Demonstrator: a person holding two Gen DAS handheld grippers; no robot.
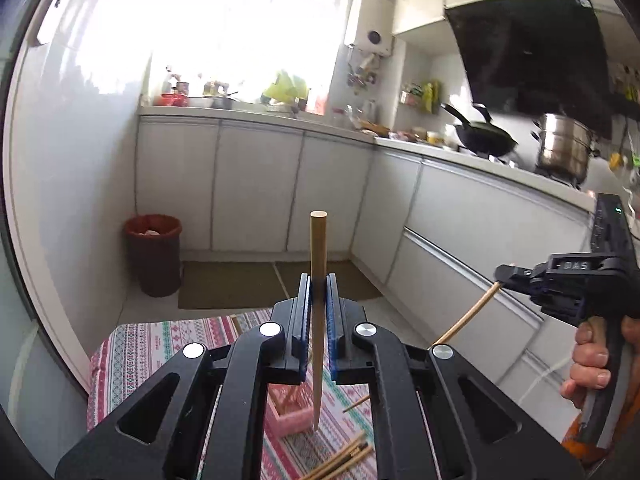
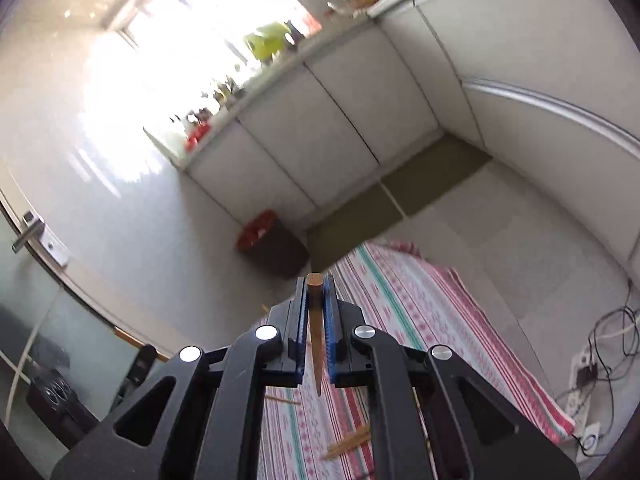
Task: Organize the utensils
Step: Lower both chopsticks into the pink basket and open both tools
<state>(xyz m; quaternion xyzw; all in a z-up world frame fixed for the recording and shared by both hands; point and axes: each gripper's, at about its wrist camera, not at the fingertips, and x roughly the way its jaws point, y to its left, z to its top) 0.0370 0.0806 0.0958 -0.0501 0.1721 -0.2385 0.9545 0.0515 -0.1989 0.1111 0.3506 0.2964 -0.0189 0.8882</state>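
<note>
My left gripper (image 1: 319, 282) is shut on a wooden chopstick (image 1: 318, 248) that stands upright between the blue pads, its blunt end up and its tip pointing down. My right gripper (image 2: 316, 286) is shut on another wooden chopstick (image 2: 315, 320), held near its blunt end. The right gripper also shows in the left wrist view (image 1: 505, 273), with its chopstick (image 1: 466, 318) slanting down to the left. Several loose chopsticks (image 1: 346, 458) lie on the patterned cloth (image 1: 156, 344) below, next to a pink holder (image 1: 294, 418). Loose chopsticks (image 2: 348, 442) also show in the right wrist view.
The cloth-covered table (image 2: 420, 308) stands in a kitchen with white cabinets (image 1: 256, 184). A red-lined bin (image 1: 154, 254) stands on the floor at the left. A wok (image 1: 482, 136) and a steel pot (image 1: 564, 148) sit on the counter. Cables (image 2: 604, 344) lie on the floor at the right.
</note>
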